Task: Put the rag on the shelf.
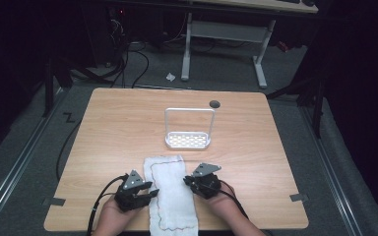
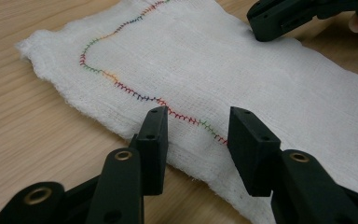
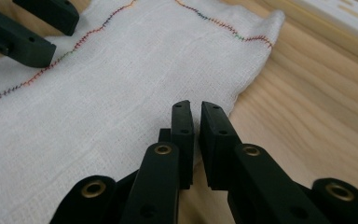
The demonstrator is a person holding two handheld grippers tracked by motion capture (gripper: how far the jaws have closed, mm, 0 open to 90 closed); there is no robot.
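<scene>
Left tool [image 2: 196, 122]: jaws set wide apart, straddling the near long edge of the cloth [image 2: 223, 65], nothing gripped yet. Right tool [image 3: 194, 112]: jaws drawn narrow, almost together, at the opposite long edge; whether a thin fold of fabric sits between them cannot be told. The cloth, white with multicoloured stitching near its border, lies flat on the table [image 1: 128, 123] between the two tools, at the person's edge and slightly overhanging it. Judgement: work is at its start; both edges are approached, but no lift, fold or move is evident, and the whole handling remains. A white rack [image 1: 188, 129] stands empty beyond the cloth, apart from it. Surface is light wood grain, otherwise bare. Room is dim, with grey floor, trailing cables and another table's legs behind.
</scene>
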